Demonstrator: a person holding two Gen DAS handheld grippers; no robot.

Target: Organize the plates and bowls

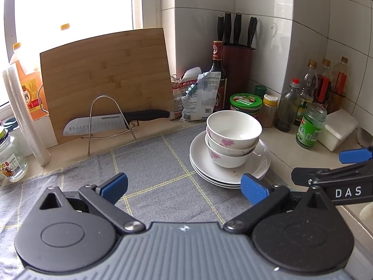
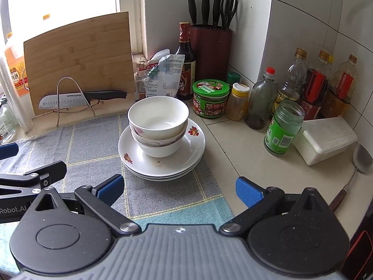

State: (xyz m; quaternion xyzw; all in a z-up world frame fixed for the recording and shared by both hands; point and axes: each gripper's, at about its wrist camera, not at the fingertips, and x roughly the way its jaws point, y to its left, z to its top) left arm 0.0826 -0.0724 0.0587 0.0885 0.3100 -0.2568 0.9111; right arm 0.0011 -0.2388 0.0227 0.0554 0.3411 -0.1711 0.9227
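Note:
Three white bowls with pink flower prints (image 1: 233, 137) (image 2: 158, 126) are nested upright on a stack of three white plates (image 1: 202, 165) (image 2: 139, 158), which rests on a grey checked cloth (image 1: 151, 170) (image 2: 93, 140). My left gripper (image 1: 184, 187) hangs open just in front of the stack, nothing between its blue pads. My right gripper (image 2: 179, 190) is open too, close before the plates. Each gripper shows at the edge of the other's view: the right gripper (image 1: 349, 170) in the left wrist view, the left gripper (image 2: 28, 170) in the right wrist view.
A bamboo cutting board (image 1: 107, 77) and a knife (image 1: 112, 122) on a wire rack stand behind the cloth. Sauce bottles, jars (image 2: 209, 100), a knife block (image 2: 211, 51), a green bottle (image 2: 283, 128), a white box (image 2: 324, 140) and a spatula (image 2: 359, 163) crowd the right side.

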